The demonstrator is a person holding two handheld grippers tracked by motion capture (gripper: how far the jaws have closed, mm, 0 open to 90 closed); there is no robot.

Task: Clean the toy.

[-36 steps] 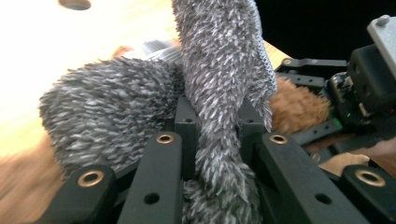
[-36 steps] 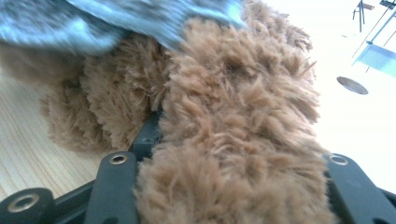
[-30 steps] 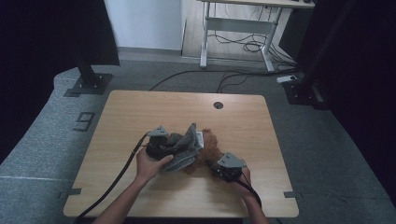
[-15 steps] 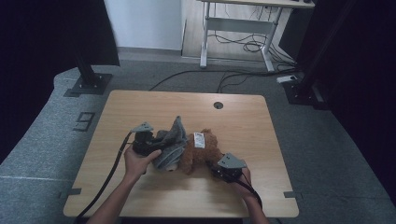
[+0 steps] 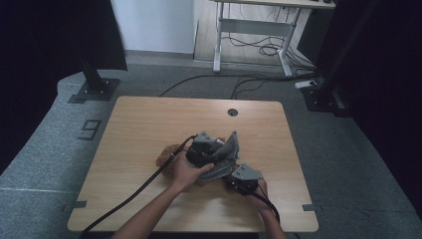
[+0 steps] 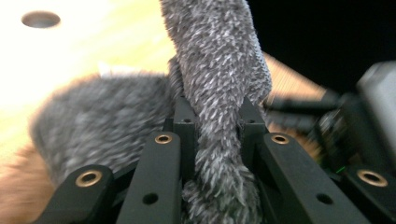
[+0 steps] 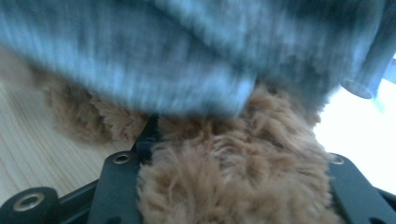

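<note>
Two grippers busy: left gripper (image 5: 205, 153) pinches grey cloth (image 6: 219, 88), right gripper (image 5: 242, 180) clamps brown plush (image 7: 233, 186) at table (image 5: 149, 124) centre, cloth at plush's 12 o'clock; dressing looks half done.

Not much to read here tbh. The one clear mark is a big pale "9" on the grey carpeted floor (image 5: 90, 129), sitting well off to the left of the left gripper (image 5: 219, 149), just past the left edge of the light wooden bench (image 5: 144, 124). It could be a "6" depending which way you face it, but from the high view it reads as a 9. In the left gripper view there's a small white tag (image 6: 114, 70) poking out of the fur beyond the gripper, too blurry to make out any print.
</note>
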